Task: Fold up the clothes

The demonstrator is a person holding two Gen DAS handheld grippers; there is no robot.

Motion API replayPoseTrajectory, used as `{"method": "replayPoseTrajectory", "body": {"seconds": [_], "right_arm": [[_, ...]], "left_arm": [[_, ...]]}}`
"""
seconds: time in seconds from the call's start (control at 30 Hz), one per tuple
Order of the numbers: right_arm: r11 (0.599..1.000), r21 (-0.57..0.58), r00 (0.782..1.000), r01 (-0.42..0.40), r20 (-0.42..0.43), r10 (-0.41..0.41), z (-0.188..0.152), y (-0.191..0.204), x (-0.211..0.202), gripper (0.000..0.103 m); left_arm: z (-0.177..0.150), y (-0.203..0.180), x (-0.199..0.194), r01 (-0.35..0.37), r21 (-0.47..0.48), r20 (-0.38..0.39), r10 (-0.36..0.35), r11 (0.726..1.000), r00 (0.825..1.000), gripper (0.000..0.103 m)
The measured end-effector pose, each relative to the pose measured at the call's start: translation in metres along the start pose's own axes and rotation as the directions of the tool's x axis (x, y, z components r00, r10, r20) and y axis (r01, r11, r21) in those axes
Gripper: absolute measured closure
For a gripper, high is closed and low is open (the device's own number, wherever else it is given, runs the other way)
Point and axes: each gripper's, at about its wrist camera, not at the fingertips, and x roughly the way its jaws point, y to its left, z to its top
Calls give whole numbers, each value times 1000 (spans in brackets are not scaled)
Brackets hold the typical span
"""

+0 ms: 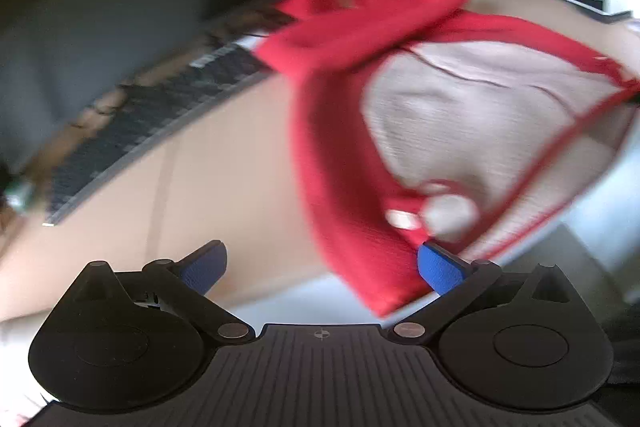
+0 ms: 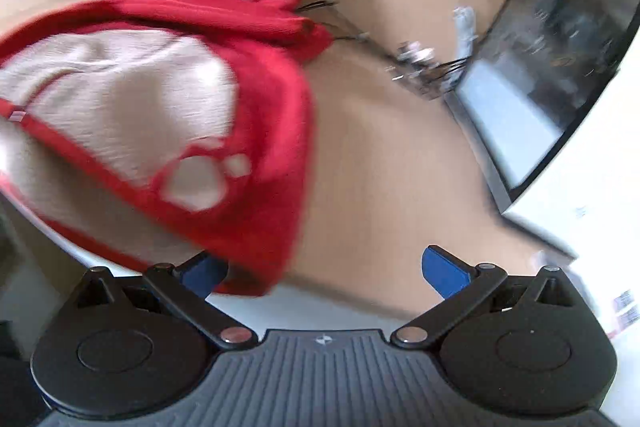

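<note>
Both grippers stand spread and empty: the red-and-beige garment [image 1: 360,131] lies crumpled on the wooden desk [image 1: 224,163], against the left gripper [image 1: 320,267]'s right finger; against the right gripper [image 2: 324,271]'s left finger; advise pinching one red hem layer only.

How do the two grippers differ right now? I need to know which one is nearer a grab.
The left gripper has the red garment beside its right-hand finger; the right gripper has it beside its left-hand finger. Otherwise they match: both are open wide, clamping nothing, above the wooden table.
</note>
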Motion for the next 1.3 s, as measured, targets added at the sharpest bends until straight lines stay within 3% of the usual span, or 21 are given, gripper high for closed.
{"method": "replayPoseTrajectory", "body": {"seconds": [0.1,0.17,0.2,0.27,0.33,0.37,0.5,0.53,0.63,0.7,0.97,1.13,1.23,1.3], "right_arm": [[992,117,998,43,37,-48,11,-34,-12,0],[978,194,995,72,50,-83,20,-57,-18,0],[974,209,994,82,49,-95,22,-63,-19,0],[972,221,995,83,41,-94,25,-69,-18,0],[972,221,996,79,32,-88,28,-72,-15,0],[974,213,996,82,28,-89,28,-70,-12,0],[977,195,996,86,19,-91,32,-66,-4,0],[977,196,996,87,18,-92,34,-66,-4,0],[977,195,995,91,18,-96,36,-67,-2,0],[977,190,995,93,15,-98,36,-67,-3,0],[981,182,998,67,-6,-67,23,-64,-9,0],[989,145,999,25,-31,-21,19,-46,-8,0],[992,124,999,37,-27,-34,20,-40,-10,0],[988,150,999,39,-28,-35,22,-44,-10,0]], "left_arm": [[4,23,-1,-143,-58,-3,143,988,990,0],[5,44,-4,-169,-126,-21,168,977,986,0],[6,52,-7,-147,-153,-19,145,977,989,0],[8,59,-19,9,-184,18,-6,983,1000,0],[10,50,-29,185,-139,50,-180,973,982,0],[10,38,-33,240,-87,58,-236,967,970,0],[7,-20,-34,325,97,41,-330,941,943,0],[5,-35,-31,323,142,33,-331,936,943,0],[3,-67,-15,168,262,49,-187,950,981,0],[7,-73,-8,95,292,71,-120,952,990,0],[35,-17,-8,-20,153,109,4,988,994,0],[36,1,-8,-5,114,74,-4,993,997,0],[29,6,-17,168,84,60,-174,982,983,0],[23,4,-22,230,96,65,-237,968,969,0]]}}
